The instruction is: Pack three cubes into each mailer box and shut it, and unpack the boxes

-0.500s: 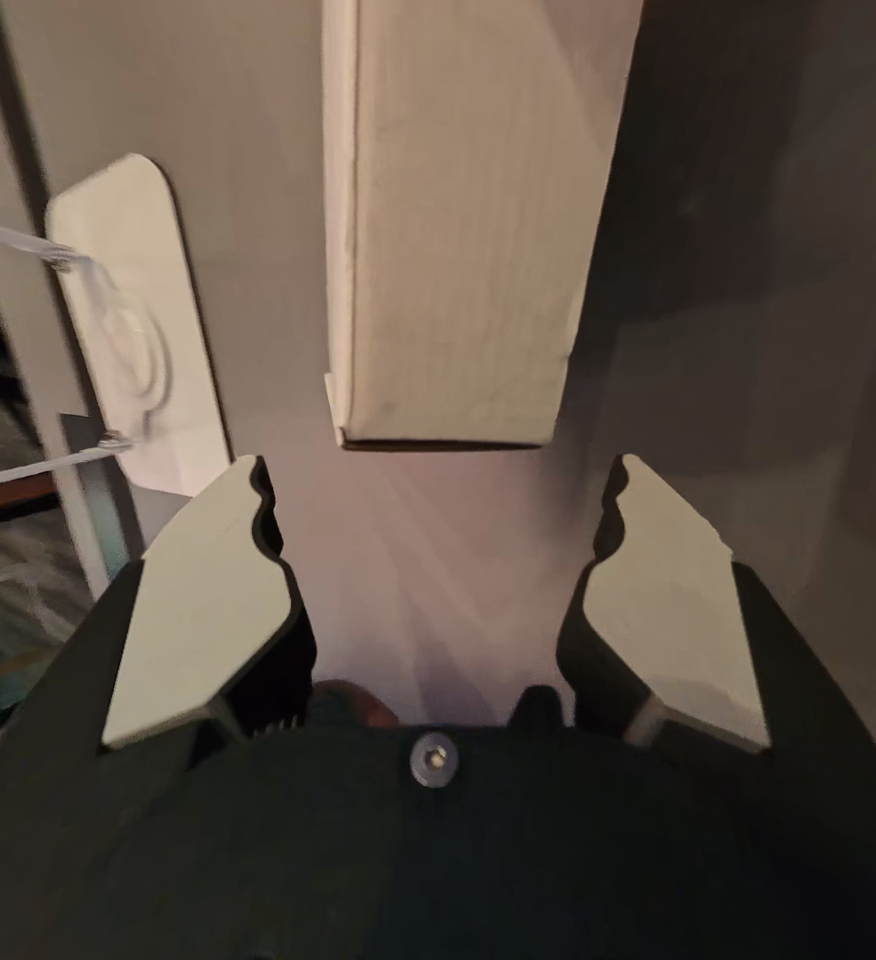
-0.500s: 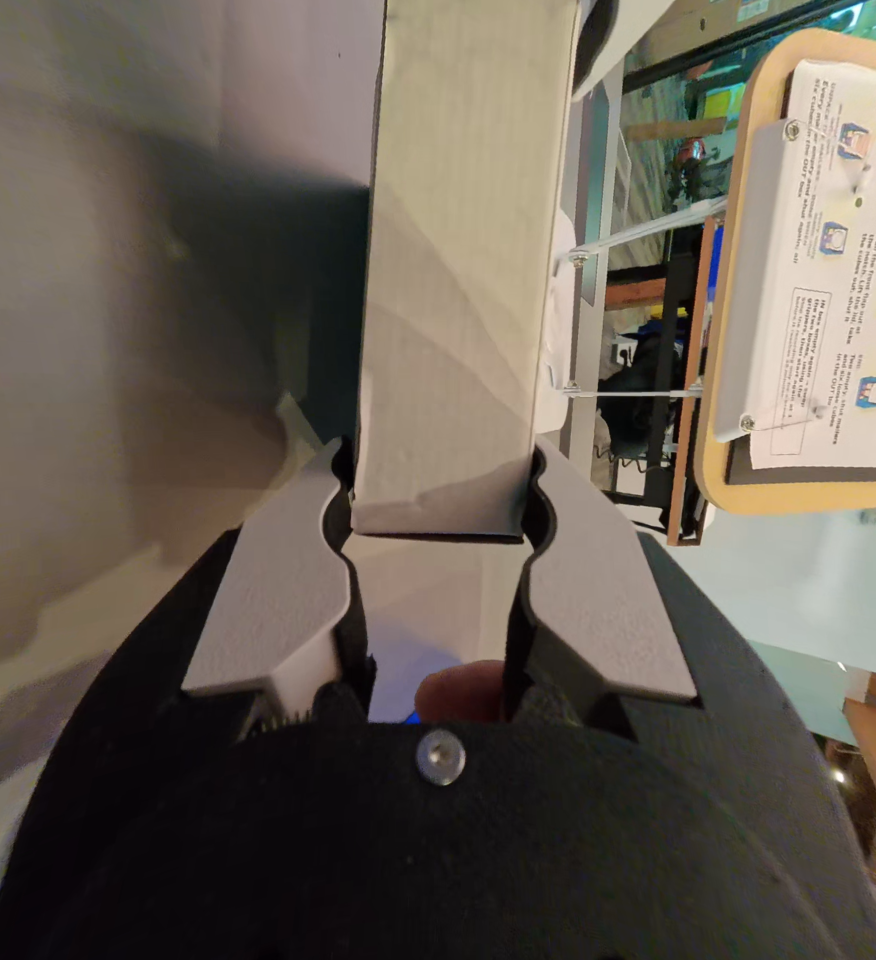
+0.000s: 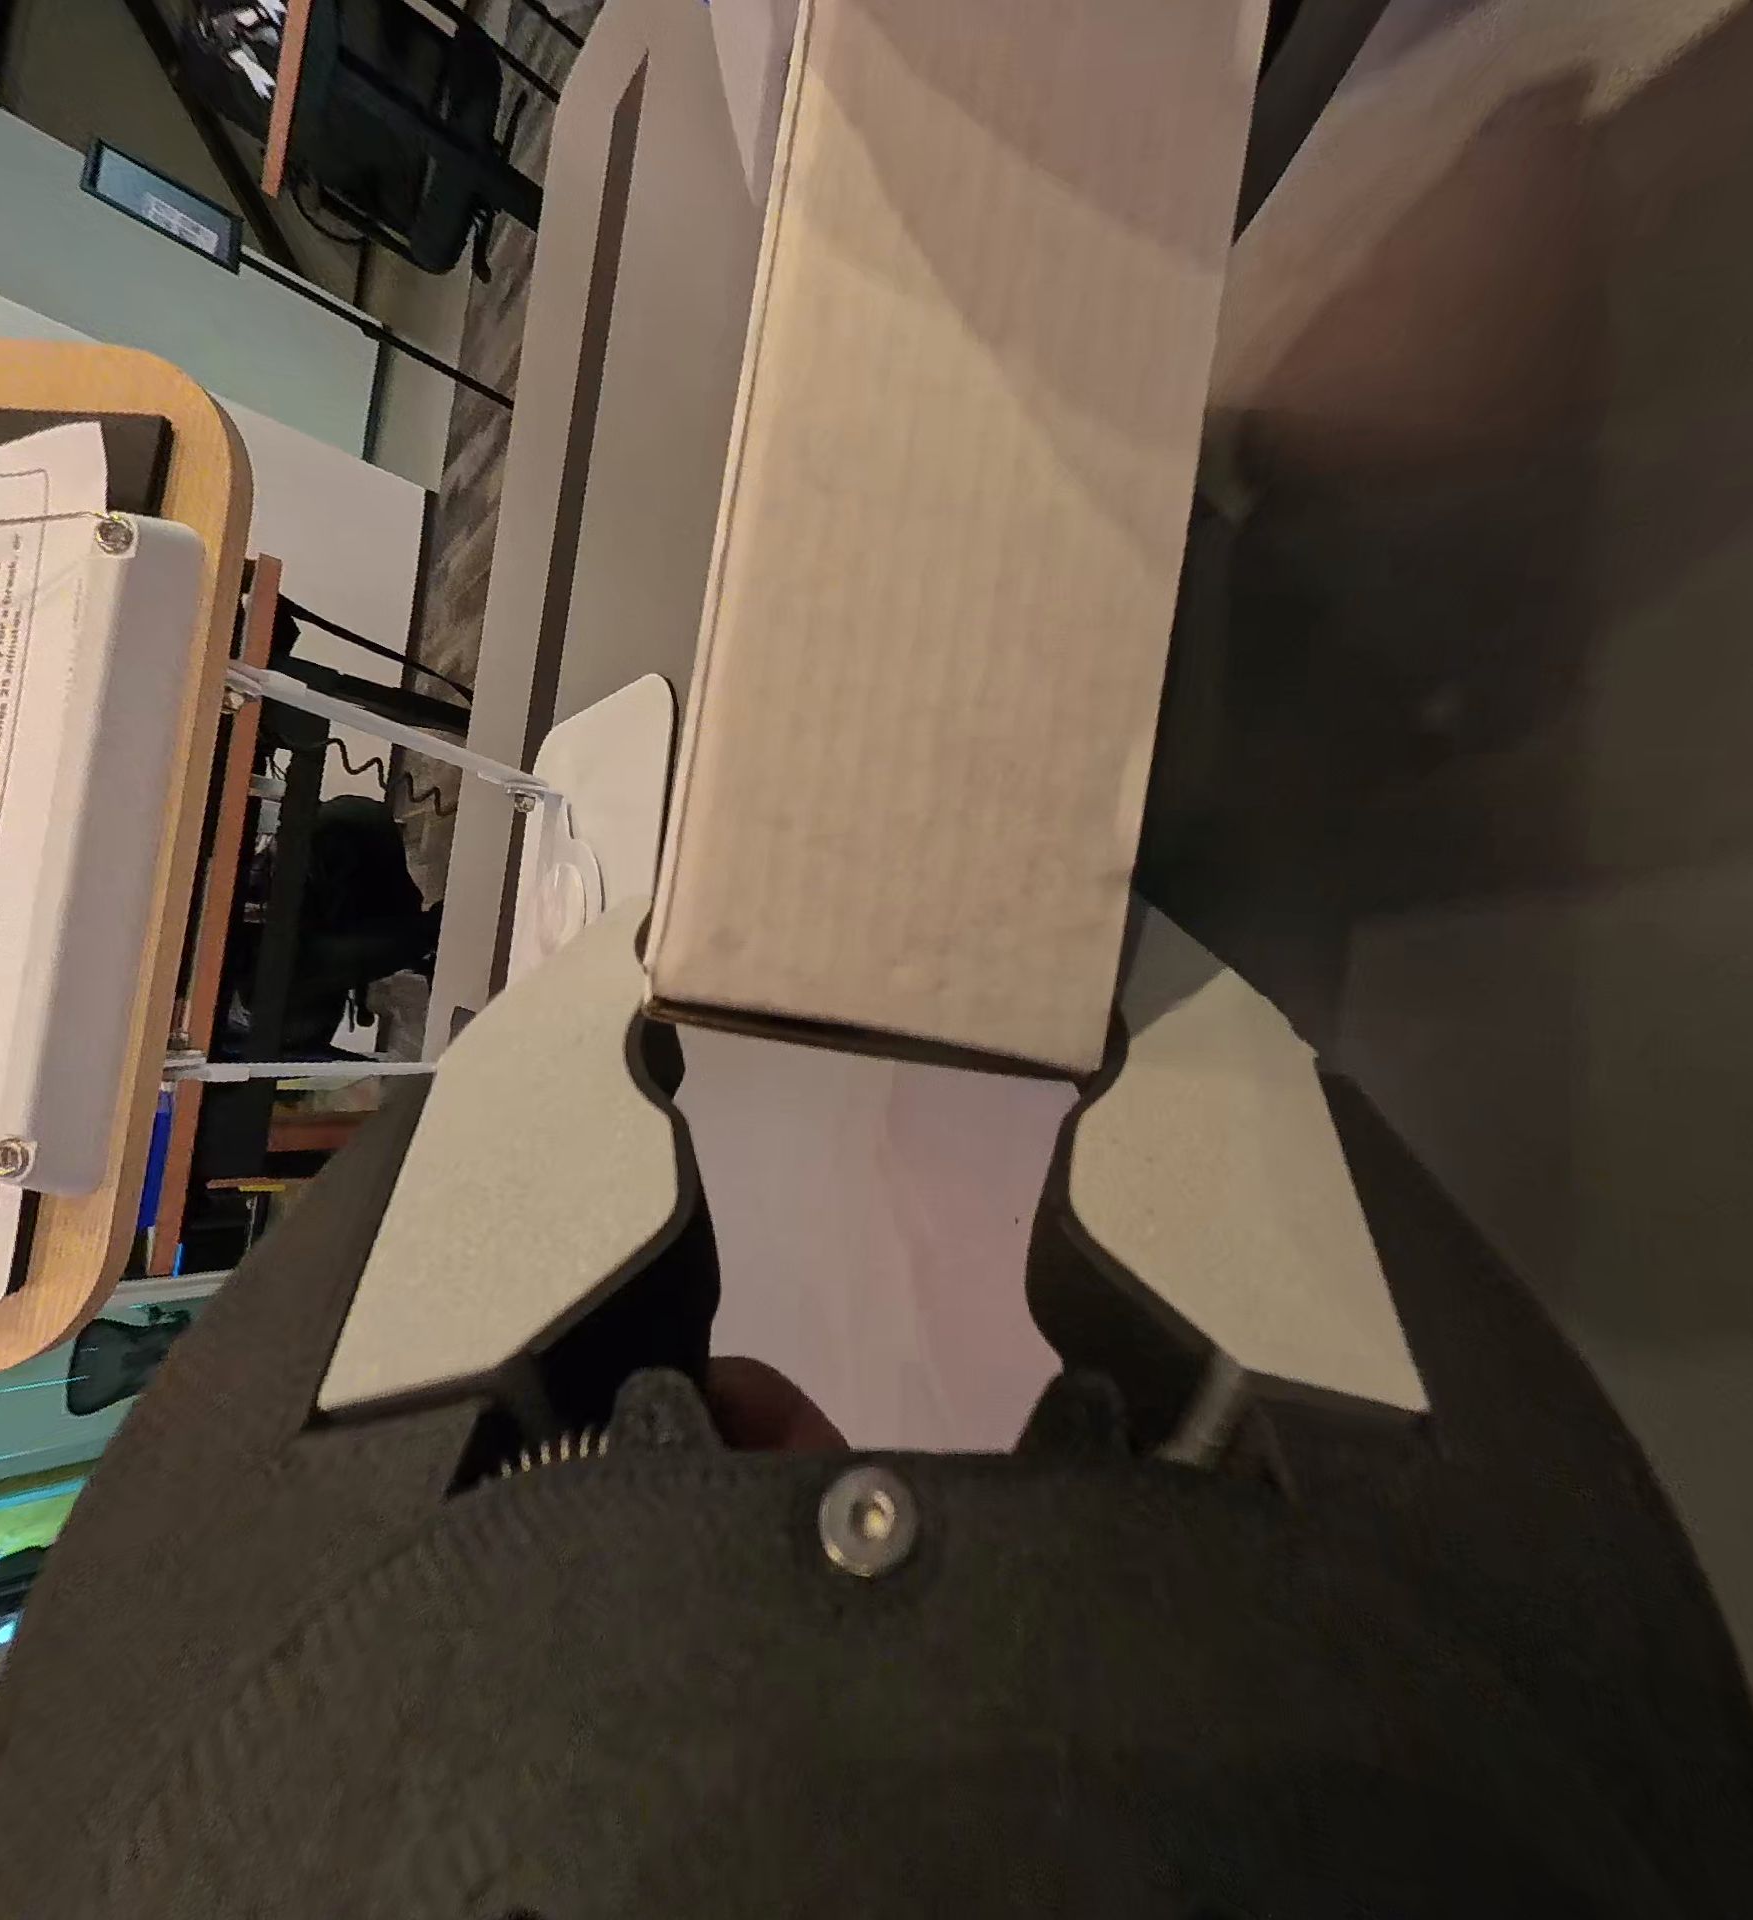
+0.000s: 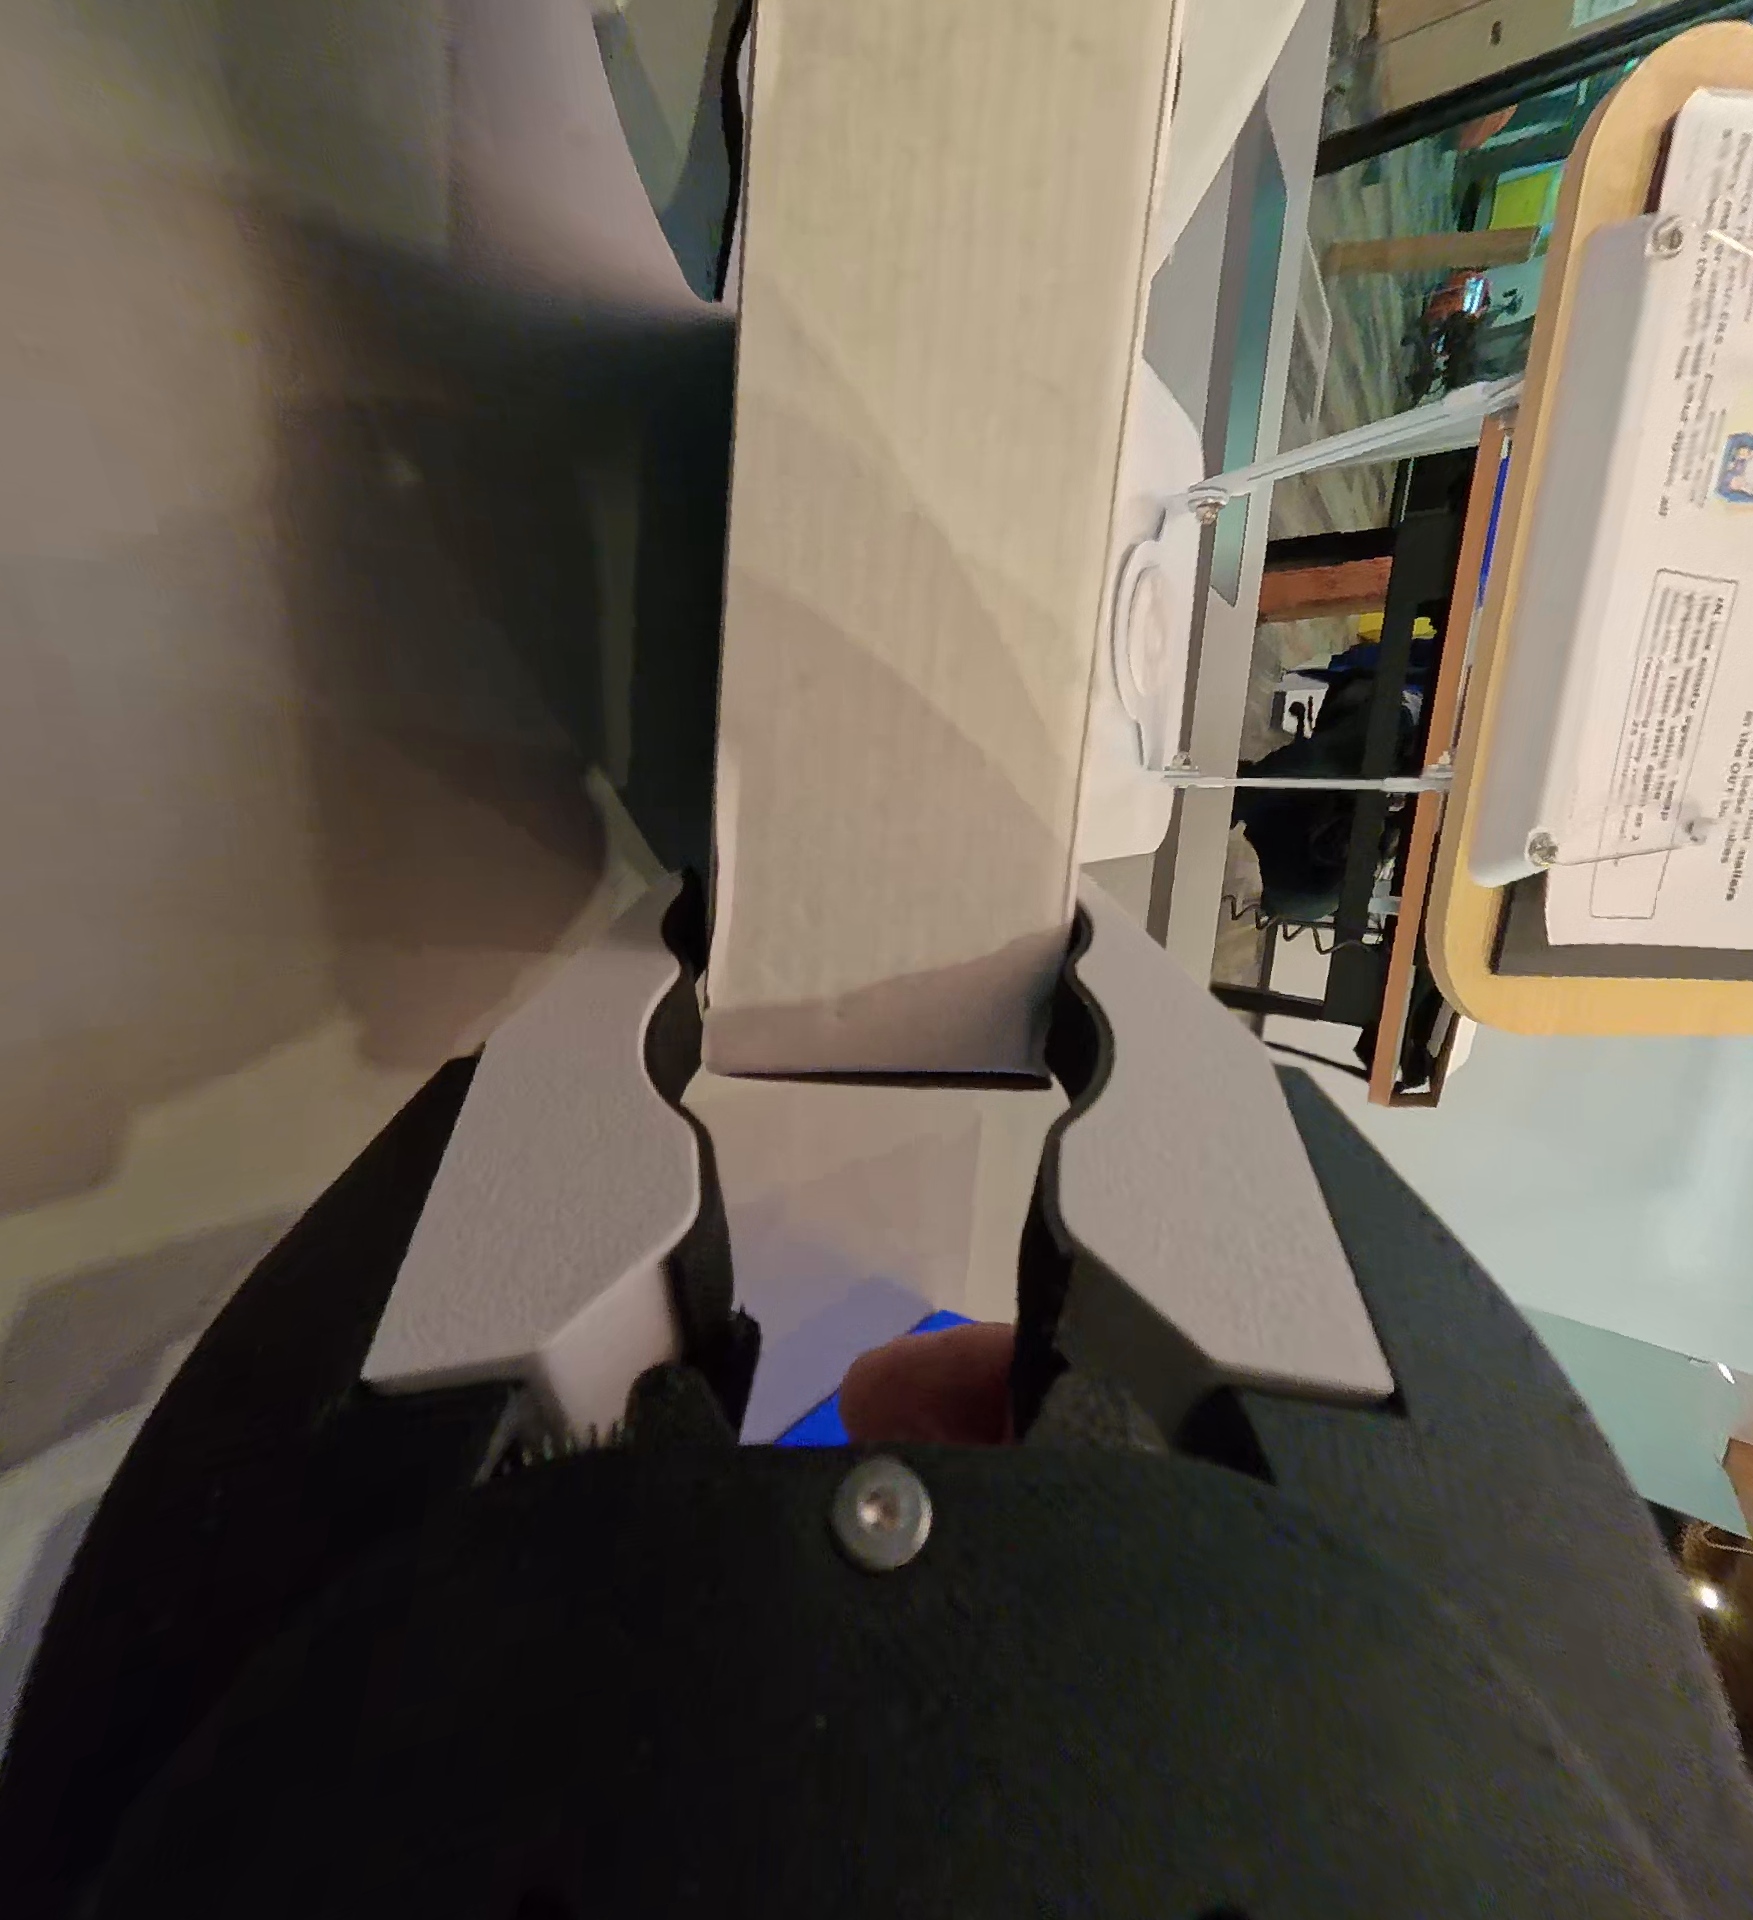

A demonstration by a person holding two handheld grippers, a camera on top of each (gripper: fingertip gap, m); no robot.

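A shut white cardboard mailer box [image 3: 955,582] runs straight away from my left gripper [image 3: 877,997]. Its near end sits between the two grey fingers, which press on its two sides. The same kind of box [image 4: 913,582] fills the middle of the right wrist view, and my right gripper [image 4: 882,966] is shut on its near end. No cubes show clearly. A small blue patch [image 4: 810,1403] shows low between the right fingers, and I cannot tell what it is.
A wooden board with a printed sheet [image 3: 41,831] stands at the left and shows at the right in the right wrist view [image 4: 1661,582]. A clear plastic holder on thin rods [image 4: 1152,644] sits beside the box. A shadowed grey wall [image 3: 1526,727] lies on the other side.
My left gripper was open and short of the box end. It has moved forward and closed onto the box. My right gripper keeps its hold on the box.
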